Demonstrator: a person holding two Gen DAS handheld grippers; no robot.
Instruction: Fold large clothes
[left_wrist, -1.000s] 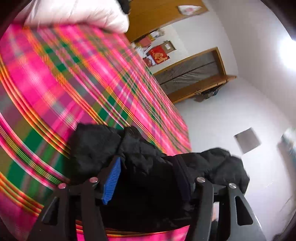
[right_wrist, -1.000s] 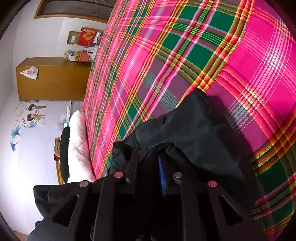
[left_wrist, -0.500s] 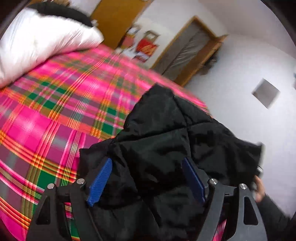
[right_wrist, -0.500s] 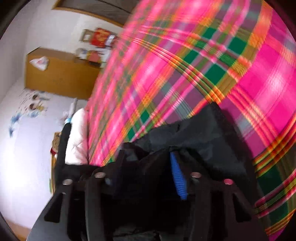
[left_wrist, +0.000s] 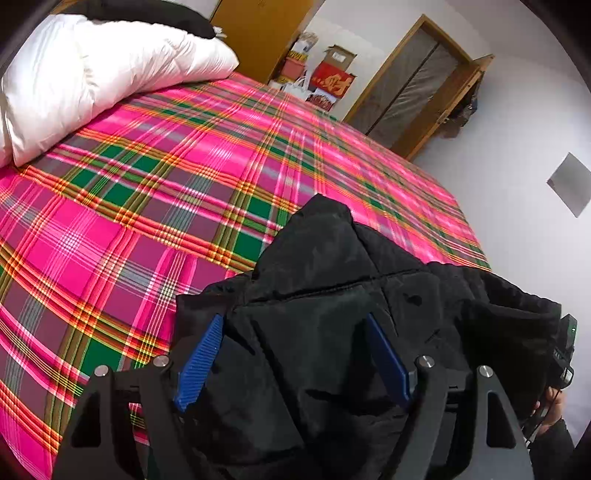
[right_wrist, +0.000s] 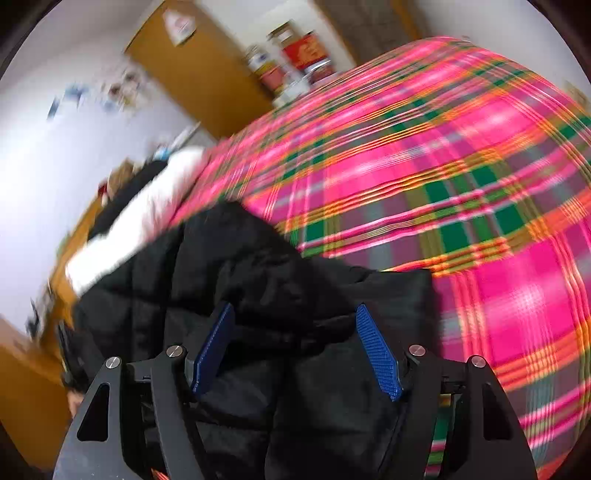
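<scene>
A black quilted jacket (left_wrist: 332, 295) lies bunched on the near edge of a pink and green plaid bed (left_wrist: 166, 184). My left gripper (left_wrist: 291, 325) is open, its blue pads wide apart with jacket fabric lying between them. In the right wrist view the same jacket (right_wrist: 258, 277) fills the lower middle. My right gripper (right_wrist: 295, 314) is open too, blue pads spread over the jacket folds. The right wrist view is motion-blurred.
A white duvet (left_wrist: 92, 74) is heaped at the bed's far left. A wooden wardrobe (left_wrist: 258, 29), boxes and red bags (left_wrist: 328, 81) and a wooden door (left_wrist: 417, 81) stand beyond the bed. White floor (left_wrist: 517, 229) lies to the right.
Both grippers have opened: the right was shut on jacket fabric a second ago and its pads are now wide apart. Both cameras swung to a more level view of the bed.
</scene>
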